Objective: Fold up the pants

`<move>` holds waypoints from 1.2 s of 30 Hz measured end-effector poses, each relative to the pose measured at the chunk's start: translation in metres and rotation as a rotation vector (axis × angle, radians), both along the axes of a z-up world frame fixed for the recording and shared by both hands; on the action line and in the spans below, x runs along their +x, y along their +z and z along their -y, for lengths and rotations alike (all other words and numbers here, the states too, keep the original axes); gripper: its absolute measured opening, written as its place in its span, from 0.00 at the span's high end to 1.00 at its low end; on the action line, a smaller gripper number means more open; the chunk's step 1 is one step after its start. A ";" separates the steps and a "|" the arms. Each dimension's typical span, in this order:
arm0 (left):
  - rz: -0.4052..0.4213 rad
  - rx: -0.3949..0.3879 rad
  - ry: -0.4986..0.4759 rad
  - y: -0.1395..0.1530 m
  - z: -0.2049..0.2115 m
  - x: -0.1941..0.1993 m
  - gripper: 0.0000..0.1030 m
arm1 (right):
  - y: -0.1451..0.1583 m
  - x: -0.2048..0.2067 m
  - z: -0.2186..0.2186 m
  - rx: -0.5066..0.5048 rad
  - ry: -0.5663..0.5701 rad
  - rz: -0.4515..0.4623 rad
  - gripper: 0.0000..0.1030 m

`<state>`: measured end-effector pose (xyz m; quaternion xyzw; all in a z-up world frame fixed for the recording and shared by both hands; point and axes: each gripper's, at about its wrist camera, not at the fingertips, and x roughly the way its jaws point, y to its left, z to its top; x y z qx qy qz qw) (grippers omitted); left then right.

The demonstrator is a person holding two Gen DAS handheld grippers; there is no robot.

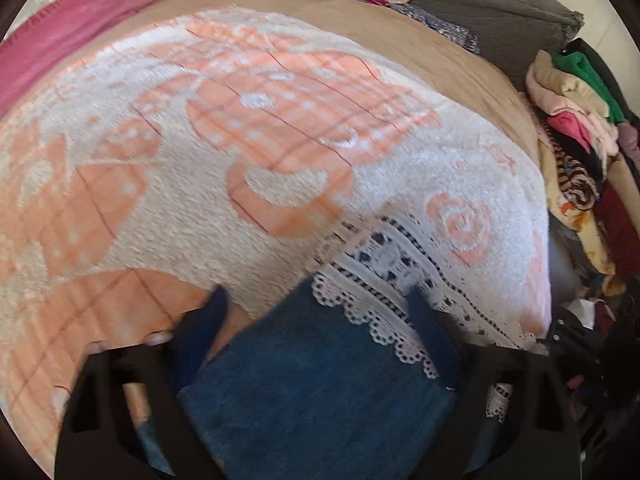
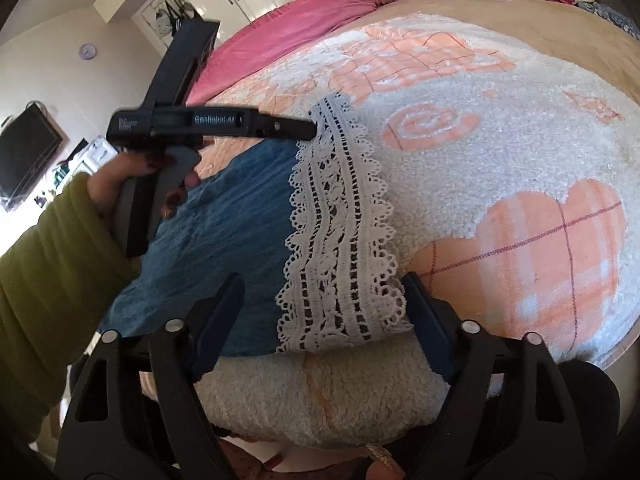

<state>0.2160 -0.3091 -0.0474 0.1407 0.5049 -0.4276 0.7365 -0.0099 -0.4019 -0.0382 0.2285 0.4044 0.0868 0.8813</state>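
Blue pants (image 2: 224, 240) w/ white lace hem (image 2: 340, 240), flat

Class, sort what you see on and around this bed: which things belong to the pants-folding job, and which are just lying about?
Part of the job:
blue pants
lace hem
left gripper
right gripper

Lying about:
pink blanket
clothes pile
grey pillow
wall television

Soft, even daylight fills both views, with no hard shadows or glare on the blanket (image 1: 280, 152). The left wrist view is smeared by motion blur, worst across the blanket's pattern. The right wrist view is sharper. Fisheye curvature bends the bed (image 2: 600, 40) edges, and dark vignetting rings every corner.
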 end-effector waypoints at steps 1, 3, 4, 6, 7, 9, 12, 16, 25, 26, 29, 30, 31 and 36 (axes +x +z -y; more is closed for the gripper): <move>-0.004 0.003 -0.008 -0.002 0.001 -0.001 0.35 | -0.001 0.000 0.000 0.004 0.004 -0.006 0.47; -0.004 0.010 -0.023 -0.005 0.005 -0.002 0.36 | -0.004 0.003 -0.001 0.000 0.004 -0.018 0.47; -0.009 0.008 -0.031 -0.005 0.007 -0.002 0.37 | -0.004 0.003 -0.001 0.006 0.001 -0.015 0.47; -0.014 0.007 -0.034 -0.005 0.010 -0.001 0.37 | -0.006 0.006 0.000 0.016 -0.005 -0.016 0.46; -0.014 0.007 -0.040 -0.006 0.010 -0.001 0.37 | -0.006 0.006 -0.002 0.019 -0.005 -0.017 0.46; -0.017 -0.009 -0.042 -0.010 0.010 -0.001 0.34 | -0.006 0.008 -0.005 0.016 0.002 -0.019 0.46; -0.055 -0.064 -0.029 -0.014 0.005 0.003 0.31 | -0.005 0.006 -0.008 0.011 0.013 -0.003 0.65; -0.072 -0.079 -0.024 -0.014 0.000 0.002 0.42 | -0.008 0.007 -0.010 0.023 0.028 -0.009 0.73; -0.110 -0.137 0.034 -0.011 -0.010 0.000 0.78 | -0.009 0.014 -0.016 0.041 0.048 0.028 0.69; -0.109 -0.150 0.045 -0.010 -0.012 -0.001 0.79 | -0.010 0.017 -0.018 0.049 0.058 0.032 0.73; -0.105 -0.173 0.052 -0.006 -0.016 -0.004 0.82 | -0.010 0.021 -0.023 0.050 0.083 0.049 0.75; -0.109 -0.183 0.052 -0.005 -0.019 -0.005 0.82 | -0.009 0.021 -0.023 0.058 0.089 0.057 0.75; -0.106 -0.193 0.055 -0.003 -0.021 -0.006 0.82 | -0.008 0.021 -0.022 0.068 0.093 0.070 0.76; -0.109 -0.282 0.059 0.016 -0.040 -0.007 0.82 | 0.003 0.014 -0.025 0.110 0.127 0.162 0.76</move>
